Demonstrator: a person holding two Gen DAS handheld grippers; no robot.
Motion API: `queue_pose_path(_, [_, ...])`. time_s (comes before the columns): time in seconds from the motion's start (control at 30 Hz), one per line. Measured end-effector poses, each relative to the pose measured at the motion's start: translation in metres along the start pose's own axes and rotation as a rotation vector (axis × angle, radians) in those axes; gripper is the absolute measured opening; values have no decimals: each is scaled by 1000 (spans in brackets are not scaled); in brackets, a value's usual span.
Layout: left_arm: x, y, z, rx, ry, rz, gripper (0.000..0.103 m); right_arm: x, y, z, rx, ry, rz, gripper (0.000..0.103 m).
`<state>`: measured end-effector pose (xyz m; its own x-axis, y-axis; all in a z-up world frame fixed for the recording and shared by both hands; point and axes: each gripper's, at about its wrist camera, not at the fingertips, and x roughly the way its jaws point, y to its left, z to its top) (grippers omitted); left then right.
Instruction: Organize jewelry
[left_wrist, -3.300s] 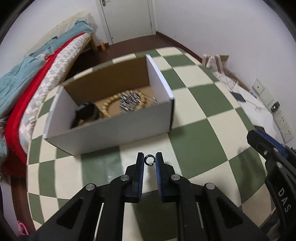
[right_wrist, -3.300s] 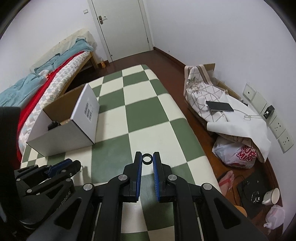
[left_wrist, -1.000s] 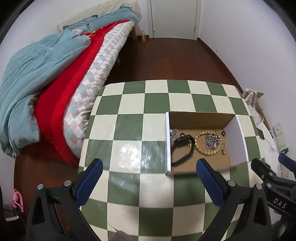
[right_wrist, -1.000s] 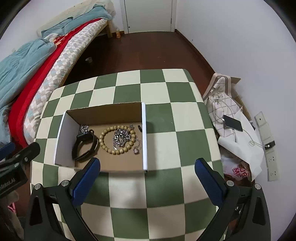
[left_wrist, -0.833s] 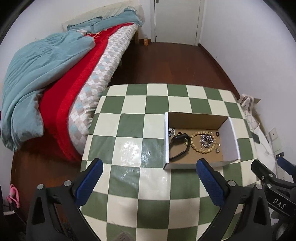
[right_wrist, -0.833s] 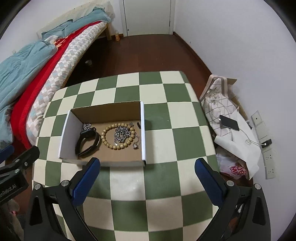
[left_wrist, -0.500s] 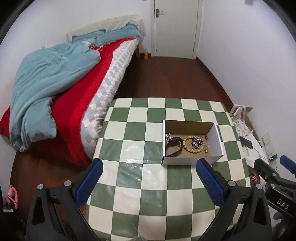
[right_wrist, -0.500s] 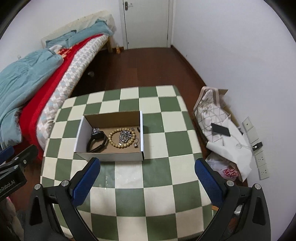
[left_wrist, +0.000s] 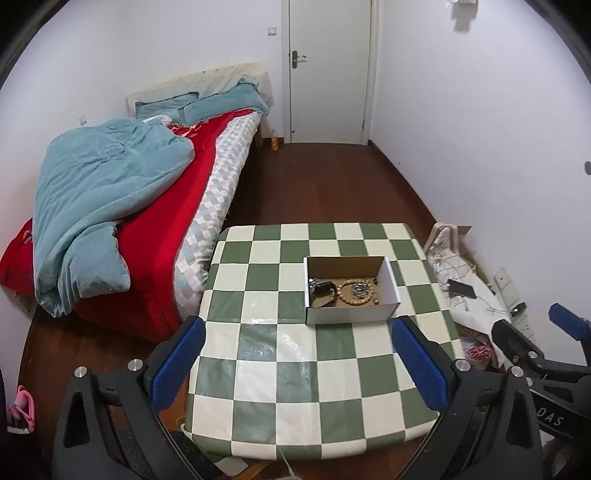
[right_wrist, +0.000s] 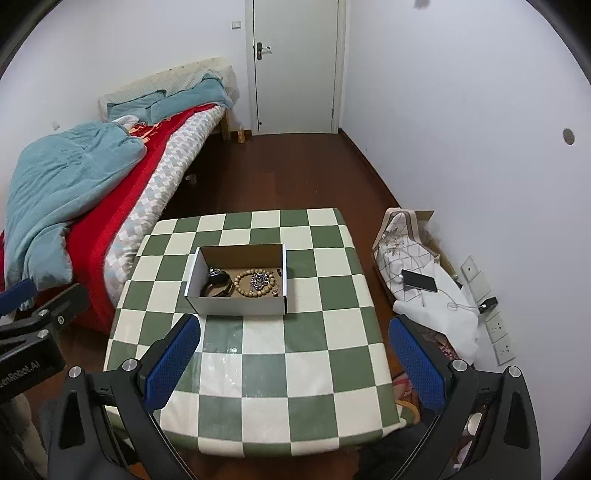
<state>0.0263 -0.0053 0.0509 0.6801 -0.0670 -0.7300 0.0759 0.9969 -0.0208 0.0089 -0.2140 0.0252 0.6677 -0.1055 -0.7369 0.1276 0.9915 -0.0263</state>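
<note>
Cardboard box (left_wrist: 352, 313), white outside and brown inside, sits open on the green-and-cream checkered table (left_wrist: 295, 369), and everything else can be placed from it. Inside the box lie a wooden bead bracelet (left_wrist: 351, 292) ringed around a small heap of silver chain (left_wrist: 359, 288), a black band (left_wrist: 322, 295) toward the bed-side wall of the box, and a few smaller pieces too tiny to identify. The left gripper (left_wrist: 295, 363) hangs high above the table's near part, short of the box, its blue-padded fingers (left_wrist: 177, 363) spread wide with nothing between them. The right gripper (right_wrist: 291, 363) is likewise spread wide and empty, short of the box and high over the table. The left wrist view shows the right gripper's black body at the lower right, beyond the box's right side; the right wrist view in turn shows the left gripper's body at the lower left. Left of the box stands a bed (left_wrist: 155, 206) with a red cover and a teal duvet (left_wrist: 96, 206). Right of the box, on the floor by the wall, a phone (right_wrist: 419, 280) rests on white cloth, seen more clearly in the right wrist view. Beyond the box is a closed white door (right_wrist: 295, 66).
</note>
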Motion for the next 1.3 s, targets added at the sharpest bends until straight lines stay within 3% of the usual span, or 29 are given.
queue_pose_path(0.37, [-44,-1,-2,2,-20,-35,103,-71,-4,-6,4,-57,22,103])
queue_pose_path(0.53, [-46,-2,-3,4,-17,-31,103,-83,-5,-3,3,-59,30,103])
queue_pose_path(1.03, [-11,-14,30,-25,13,57,103,-42,-7,29,-10,-34,-9,103])
queue_pose_path(1.3, [9,-13,37,-36,43,66,103,-14,-5,46,-9,-11,-21,103])
